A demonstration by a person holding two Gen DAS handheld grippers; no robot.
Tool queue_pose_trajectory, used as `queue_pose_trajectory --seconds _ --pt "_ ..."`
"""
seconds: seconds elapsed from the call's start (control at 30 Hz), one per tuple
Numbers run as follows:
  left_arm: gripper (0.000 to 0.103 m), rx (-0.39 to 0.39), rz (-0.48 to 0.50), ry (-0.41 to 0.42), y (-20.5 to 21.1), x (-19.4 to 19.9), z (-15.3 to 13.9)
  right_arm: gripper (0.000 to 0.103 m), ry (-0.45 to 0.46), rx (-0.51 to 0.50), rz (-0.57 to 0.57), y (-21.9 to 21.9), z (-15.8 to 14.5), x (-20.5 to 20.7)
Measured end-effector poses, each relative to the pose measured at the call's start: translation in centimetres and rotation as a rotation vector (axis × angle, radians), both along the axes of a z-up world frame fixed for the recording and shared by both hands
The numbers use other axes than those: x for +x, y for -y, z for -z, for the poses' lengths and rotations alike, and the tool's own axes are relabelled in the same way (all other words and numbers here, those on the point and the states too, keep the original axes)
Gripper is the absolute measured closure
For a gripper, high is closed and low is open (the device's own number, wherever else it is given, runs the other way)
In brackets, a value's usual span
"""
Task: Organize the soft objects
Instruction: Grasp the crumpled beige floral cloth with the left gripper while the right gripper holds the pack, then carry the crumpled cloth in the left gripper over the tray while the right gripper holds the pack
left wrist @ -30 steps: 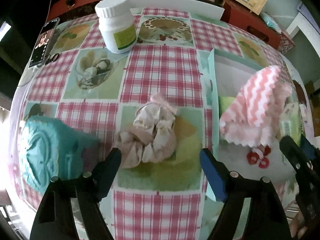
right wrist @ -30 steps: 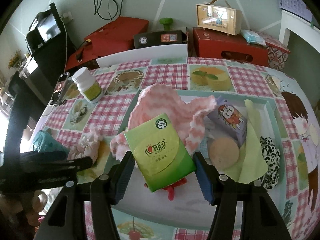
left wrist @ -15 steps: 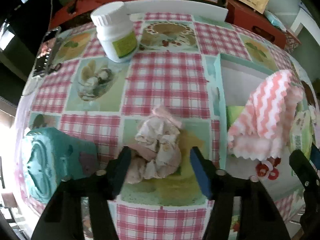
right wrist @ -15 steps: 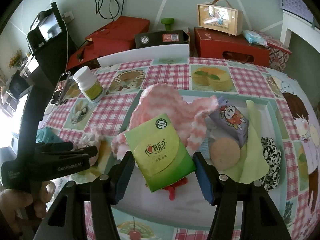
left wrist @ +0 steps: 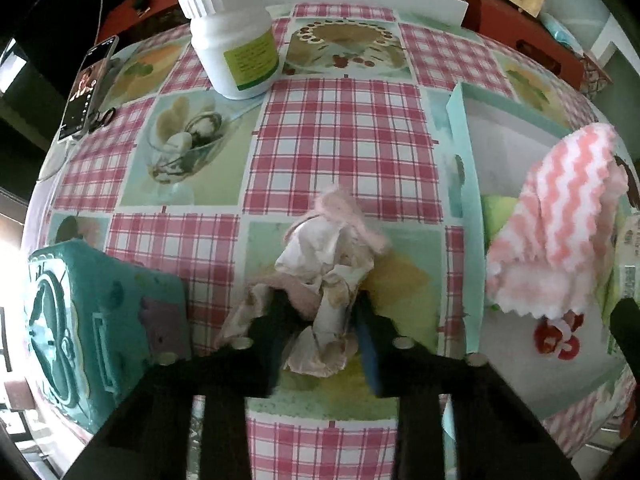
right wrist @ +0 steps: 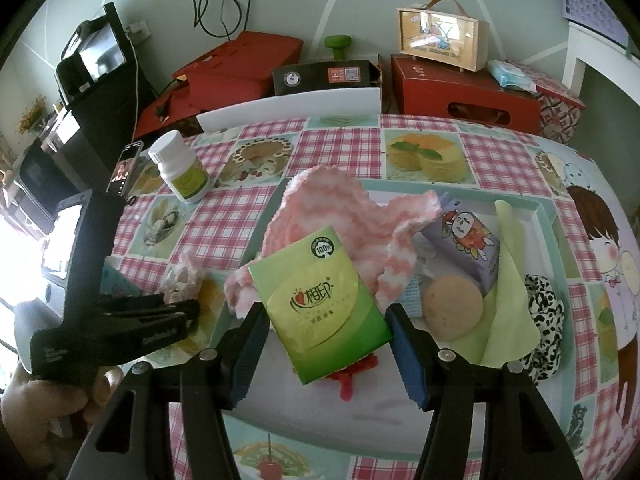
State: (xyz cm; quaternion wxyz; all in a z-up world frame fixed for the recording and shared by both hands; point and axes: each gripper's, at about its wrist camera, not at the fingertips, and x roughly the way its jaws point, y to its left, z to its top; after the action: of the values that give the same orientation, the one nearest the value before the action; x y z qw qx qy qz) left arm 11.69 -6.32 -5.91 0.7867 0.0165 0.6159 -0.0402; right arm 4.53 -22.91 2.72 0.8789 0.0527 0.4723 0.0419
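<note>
Pinching the one cream-pink scrunchie [left wrist: 326,280], the left gripper [left wrist: 322,320] has its 2 jaws drawn in tight w/ fabric bunched between them; the scrunchie sits on the checked tablecloth [left wrist: 340,140], just left of the tray [left wrist: 460,152]. The right gripper [right wrist: 326,328] hangs over the tray's near part, 2 jaws pressed vs. both sides of 1 green tissue pack [right wrist: 320,304], which is held tilted above the tray floor.

Inside the tray: 1 pink-white zigzag cloth [right wrist: 344,216] heaped at the left end, behind the pack; 1 red yarn piece [right wrist: 352,376] under the pack; 1 purple cartoon pack [right wrist: 470,236] approx. mid-tray; 1 round tan puff [right wrist: 454,306] just in front of it; 1 pale-green cloth [right wrist: 508,300] right of the puff; 1 black-white spotted scrunchie [right wrist: 546,320] at the right end.

Left of the tray, well apart: 1 white pill bottle [left wrist: 232,36], 1 phone [left wrist: 86,88], 1 teal box [left wrist: 80,332].
</note>
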Motion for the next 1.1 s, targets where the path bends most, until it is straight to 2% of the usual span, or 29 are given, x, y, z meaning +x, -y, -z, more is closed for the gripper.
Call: queue_pose_trajectory --seconds 0.2,0.43,0.8,1.0,1.1 --pt "0.087 -0.063 -0.011 -0.01 -0.6 -0.2 -0.5 0.04 0.002 0.002 -0.002 -0.1 0.0 0.0" --pt "0.087 -0.117 -0.007 0.021 -1.5 -1.4 -2.8 0.04 0.005 0.001 0.001 -0.2 0.0 -0.1" --pt "0.087 -0.188 0.005 0.166 -2.6 -2.6 -9.5 0.04 0.039 0.008 -0.006 0.0 -1.0 -0.4" --pt "0.087 -0.224 0.063 0.259 -0.6 -3.4 -13.5 0.04 0.108 0.011 0.01 0.5 -2.8 -1.2" --pt "0.087 -0.239 0.099 0.284 0.5 -3.5 -14.5 0.04 0.146 0.012 0.025 1.1 -3.8 -1.6"
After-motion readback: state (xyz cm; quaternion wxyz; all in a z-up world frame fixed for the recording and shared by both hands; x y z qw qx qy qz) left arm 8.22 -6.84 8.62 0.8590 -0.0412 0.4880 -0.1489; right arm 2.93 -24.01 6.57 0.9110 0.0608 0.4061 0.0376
